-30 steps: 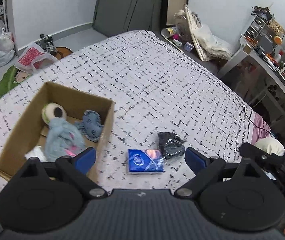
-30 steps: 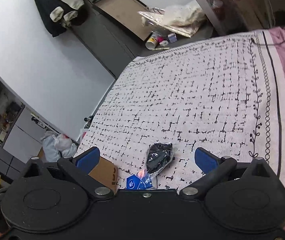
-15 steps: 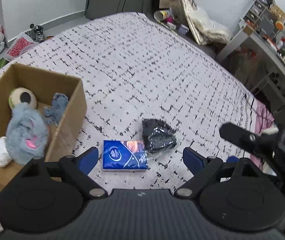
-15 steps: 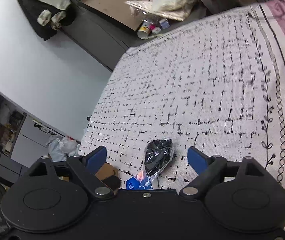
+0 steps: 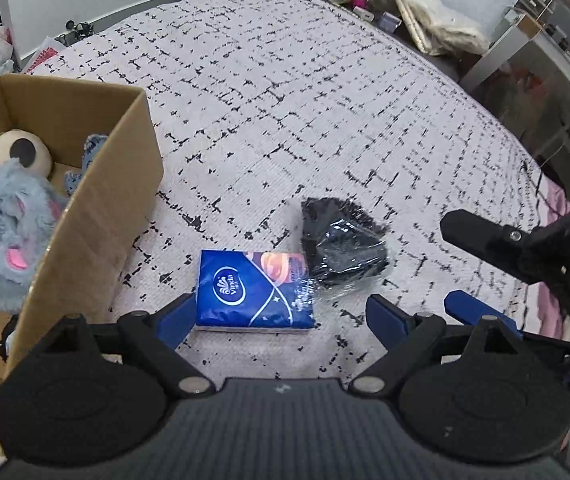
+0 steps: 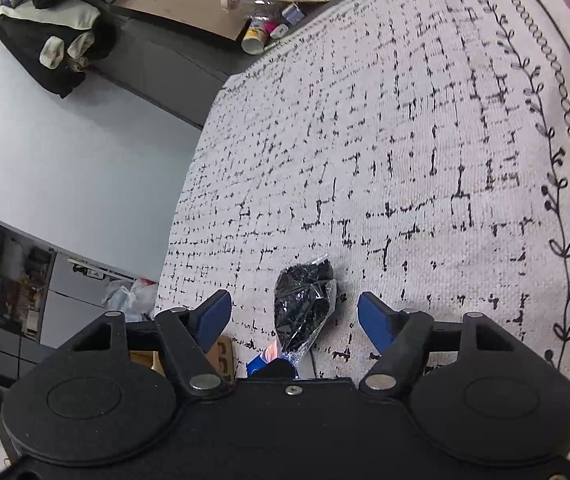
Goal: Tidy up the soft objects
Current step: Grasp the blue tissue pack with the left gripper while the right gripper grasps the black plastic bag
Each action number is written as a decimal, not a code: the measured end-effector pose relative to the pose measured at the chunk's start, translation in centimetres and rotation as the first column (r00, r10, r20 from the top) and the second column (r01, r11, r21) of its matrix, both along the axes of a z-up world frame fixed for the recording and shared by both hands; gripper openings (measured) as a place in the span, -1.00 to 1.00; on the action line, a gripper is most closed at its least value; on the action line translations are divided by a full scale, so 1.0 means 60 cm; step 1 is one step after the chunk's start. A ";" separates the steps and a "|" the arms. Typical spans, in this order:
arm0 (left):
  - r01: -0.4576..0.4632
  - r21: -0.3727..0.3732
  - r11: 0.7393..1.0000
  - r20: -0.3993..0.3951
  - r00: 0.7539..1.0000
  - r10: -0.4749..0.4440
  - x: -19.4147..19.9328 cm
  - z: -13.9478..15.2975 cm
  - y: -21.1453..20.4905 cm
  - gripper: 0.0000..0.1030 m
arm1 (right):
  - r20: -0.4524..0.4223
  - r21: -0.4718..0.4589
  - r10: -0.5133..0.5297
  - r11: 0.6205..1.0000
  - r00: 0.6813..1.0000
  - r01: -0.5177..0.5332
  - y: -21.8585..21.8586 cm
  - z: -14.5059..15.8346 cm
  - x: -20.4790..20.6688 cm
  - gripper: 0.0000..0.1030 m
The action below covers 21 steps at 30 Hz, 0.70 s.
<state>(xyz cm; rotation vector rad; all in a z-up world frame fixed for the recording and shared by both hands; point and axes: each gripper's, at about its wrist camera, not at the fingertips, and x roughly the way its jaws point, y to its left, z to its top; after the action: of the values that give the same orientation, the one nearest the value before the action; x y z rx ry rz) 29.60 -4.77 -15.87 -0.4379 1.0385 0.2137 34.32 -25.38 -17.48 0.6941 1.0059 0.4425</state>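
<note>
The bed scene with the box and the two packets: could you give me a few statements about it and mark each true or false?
1. The blue tissue pack lies inside the cardboard box. False: it lies on the bedspread beside the box.
2. A grey plush toy sits in the box. True.
3. The left gripper is shut on the tissue pack. False: its fingers are apart.
4. The black wrapped bundle lies ahead of the open right gripper. True.
</note>
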 end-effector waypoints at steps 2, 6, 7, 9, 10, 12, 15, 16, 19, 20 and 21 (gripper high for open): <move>-0.001 0.020 1.000 -0.013 1.000 0.001 0.003 -0.008 -0.001 0.78 | -0.012 0.006 0.003 1.000 1.000 -0.003 0.005 -0.009 0.004 0.31; -0.009 0.018 1.000 -0.039 0.999 0.010 0.008 -0.026 0.004 0.78 | -0.028 0.015 0.011 1.000 1.000 -0.011 0.016 -0.023 0.011 0.22; -0.014 0.017 1.000 -0.049 0.999 0.015 0.009 -0.032 0.006 0.78 | -0.031 0.018 0.015 1.000 0.999 -0.015 0.019 -0.027 0.013 0.21; -0.019 0.010 1.000 -0.061 0.998 0.020 0.012 -0.041 0.010 0.78 | -0.032 0.020 0.022 1.000 0.999 -0.021 0.026 -0.032 0.015 0.15; -0.022 -0.001 1.000 -0.065 0.998 0.022 0.014 -0.045 0.012 0.78 | -0.032 0.020 0.027 0.999 0.999 -0.026 0.030 -0.035 0.017 0.12; -0.028 -0.008 1.000 -0.070 0.997 0.028 0.016 -0.050 0.013 0.78 | -0.038 0.028 0.031 0.999 0.999 -0.030 0.034 -0.042 0.019 0.07; -0.018 0.009 1.000 -0.073 0.997 0.019 0.022 -0.053 0.009 0.78 | -0.046 0.029 0.025 0.999 0.999 -0.024 0.041 -0.052 0.022 0.06; -0.020 0.006 1.000 -0.075 0.997 0.021 0.024 -0.055 0.010 0.78 | -0.048 0.022 0.021 1.000 0.999 -0.020 0.043 -0.056 0.023 0.06; -0.026 -0.003 1.000 -0.074 0.997 0.026 0.027 -0.056 0.012 0.78 | -0.057 0.026 0.003 1.000 0.998 -0.001 0.045 -0.068 0.026 0.06; -0.026 -0.006 1.000 -0.076 0.997 0.026 0.028 -0.057 0.013 0.78 | -0.059 0.033 -0.003 0.999 0.998 0.005 0.045 -0.073 0.027 0.05; -0.028 -0.010 1.000 -0.076 0.997 0.027 0.028 -0.057 0.014 0.78 | -0.059 0.040 -0.007 0.999 0.998 0.010 0.046 -0.076 0.028 0.05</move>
<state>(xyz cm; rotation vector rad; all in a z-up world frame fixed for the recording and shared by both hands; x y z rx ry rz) 31.30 -3.95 -19.27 -0.4570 1.1088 0.2514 35.99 -22.62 -22.01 0.7506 1.0519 0.4377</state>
